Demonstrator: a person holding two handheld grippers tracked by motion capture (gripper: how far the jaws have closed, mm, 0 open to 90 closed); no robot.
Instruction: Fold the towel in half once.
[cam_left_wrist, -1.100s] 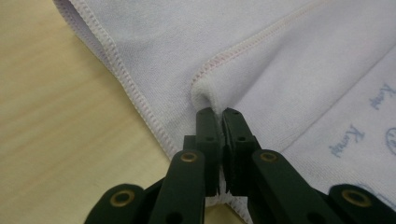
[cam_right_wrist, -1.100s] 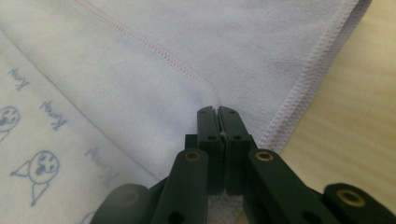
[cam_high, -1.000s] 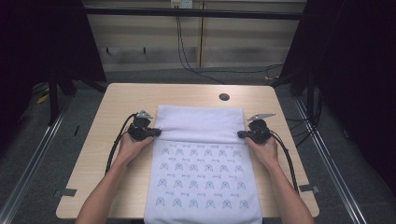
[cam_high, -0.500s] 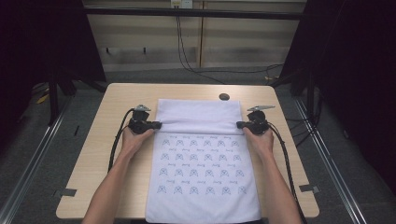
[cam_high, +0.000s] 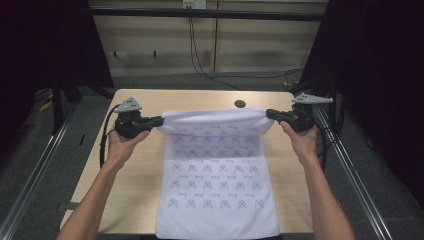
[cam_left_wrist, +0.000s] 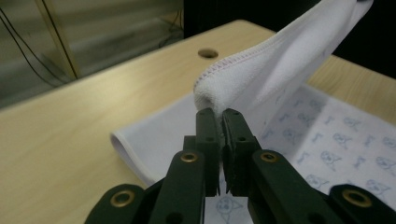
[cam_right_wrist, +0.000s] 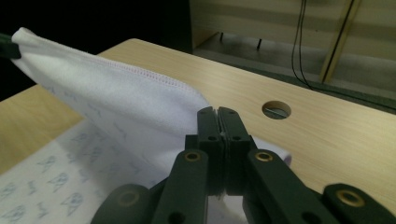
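A white towel (cam_high: 215, 170) printed with small blue figures lies lengthwise on the wooden table (cam_high: 145, 165), its far edge lifted off the surface. My left gripper (cam_high: 160, 121) is shut on the towel's far left corner (cam_left_wrist: 210, 93), the cloth bunched between its fingertips. On the far right corner (cam_right_wrist: 187, 107) my right gripper (cam_high: 270, 114) is shut, jaws pressed tight together. The raised edge stretches between the two grippers, and the towel's near end hangs over the table's front edge.
A round cable hole (cam_high: 240, 104) sits in the tabletop just beyond the towel. Metal rails (cam_high: 30, 175) run along both sides of the table on the grey floor. Black curtains stand left and right, and cables hang down the back wall.
Both grippers have risen from the table with the towel's far corners. The far edge, which lay flat, is now lifted and stretched between them, and the hands are wider apart.
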